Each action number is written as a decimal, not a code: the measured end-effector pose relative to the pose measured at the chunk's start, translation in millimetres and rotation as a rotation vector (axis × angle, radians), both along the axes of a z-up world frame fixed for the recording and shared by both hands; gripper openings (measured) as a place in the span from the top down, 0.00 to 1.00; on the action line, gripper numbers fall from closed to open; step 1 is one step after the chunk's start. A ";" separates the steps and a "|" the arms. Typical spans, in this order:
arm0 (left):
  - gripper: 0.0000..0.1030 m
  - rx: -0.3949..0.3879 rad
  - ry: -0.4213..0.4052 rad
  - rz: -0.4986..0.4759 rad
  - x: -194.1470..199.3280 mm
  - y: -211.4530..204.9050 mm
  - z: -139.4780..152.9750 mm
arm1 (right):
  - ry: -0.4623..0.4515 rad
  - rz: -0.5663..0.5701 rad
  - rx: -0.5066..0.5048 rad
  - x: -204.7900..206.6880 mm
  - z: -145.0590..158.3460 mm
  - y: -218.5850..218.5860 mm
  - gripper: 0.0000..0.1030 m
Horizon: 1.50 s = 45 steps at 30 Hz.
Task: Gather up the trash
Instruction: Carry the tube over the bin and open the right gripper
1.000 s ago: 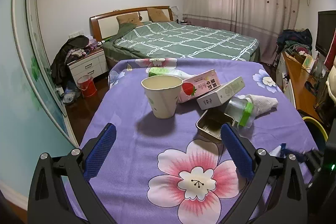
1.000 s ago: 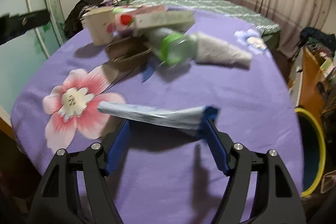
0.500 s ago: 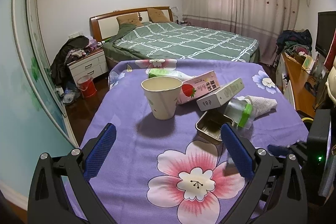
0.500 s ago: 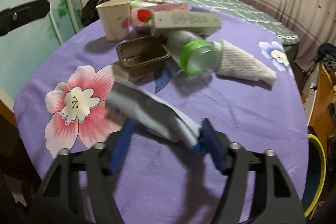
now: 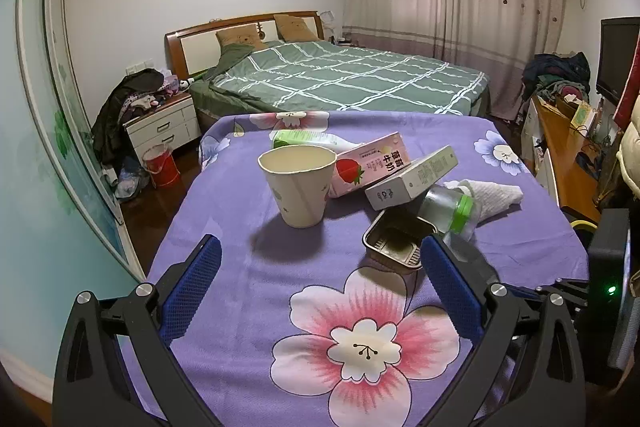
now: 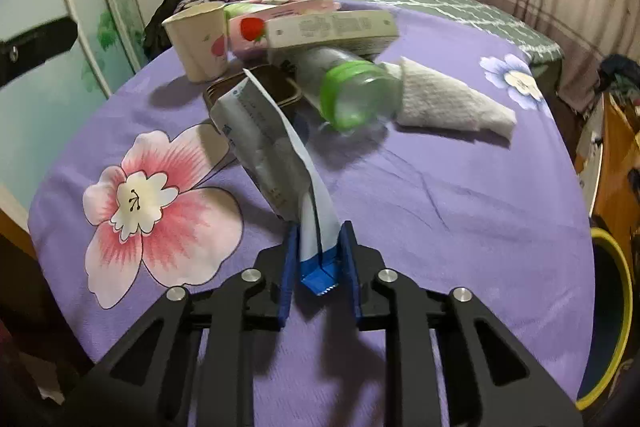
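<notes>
The room was a bedroom with a big green bed [image 5: 344, 79], long curtains, and a bench [image 5: 248, 211] covered by a purple cloth with large pink flowers. A small pile of trash sat in the middle of the bench.

The right tongs [image 6: 319, 259] were closing on the blue end of a soft white packet [image 6: 272, 143]. The pads already pinched that end, and the rest of the packet stuck up and leaned away toward the pile. It was likely held by its end because that part was flat and thin, so it was easy to squeeze. The writing on the packet was too blurry to read.

The left tongs [image 5: 320, 279] were spread wide with nothing between them. They hung low over the near side of the bench, pointing at the pile, perhaps waiting for a turn.

In the pile, a paper cup [image 5: 298, 185] stood upright. Just behind it lay a pink carton [image 5: 372, 167] with a strawberry picture and Chinese words that seemed to say strawberry milk. A long white box [image 5: 412, 177] leaned across the carton and a clear bottle with a green ring [image 5: 450, 211]. A little brown tray [image 5: 396, 245] lay in front of the box. A rolled white cloth or paper towel [image 5: 492, 197] rested beside the bottle. A green and white thing lay behind the cup, mostly hidden.

A yellow-rimmed bin [image 6: 612, 311] stood on the floor just past the right edge of the bench. That was probably where the packet would go.
</notes>
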<state>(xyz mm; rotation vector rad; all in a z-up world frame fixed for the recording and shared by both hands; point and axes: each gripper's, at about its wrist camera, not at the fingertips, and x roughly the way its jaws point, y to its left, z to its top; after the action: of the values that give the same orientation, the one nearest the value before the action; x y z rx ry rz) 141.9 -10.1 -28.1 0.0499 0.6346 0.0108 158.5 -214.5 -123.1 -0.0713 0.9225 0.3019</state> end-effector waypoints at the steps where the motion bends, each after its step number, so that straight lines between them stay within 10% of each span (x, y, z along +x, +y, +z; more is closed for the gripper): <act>1: 0.05 0.000 0.000 0.000 -0.2 -0.1 -0.2 | 0.002 -0.009 0.020 -3.2 2.6 -5.4 0.81; 12: 0.05 0.009 0.025 -0.041 5.3 -17.1 -7.6 | -0.029 -0.171 0.112 -28.9 21.6 -76.6 0.81; 28: 0.05 0.037 0.080 -0.109 20.2 -55.9 -27.1 | 0.020 -0.705 0.113 -56.2 -16.6 -259.1 0.80; 45: 0.05 0.039 0.127 -0.142 34.5 -63.3 -41.5 | 0.044 -0.742 0.125 -57.5 -25.3 -270.1 0.69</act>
<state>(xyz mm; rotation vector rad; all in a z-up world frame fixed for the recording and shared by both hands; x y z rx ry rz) 176.4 -73.3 -69.7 0.1338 0.7563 -0.1184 101.0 -484.6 -148.4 0.3888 0.9105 -0.3301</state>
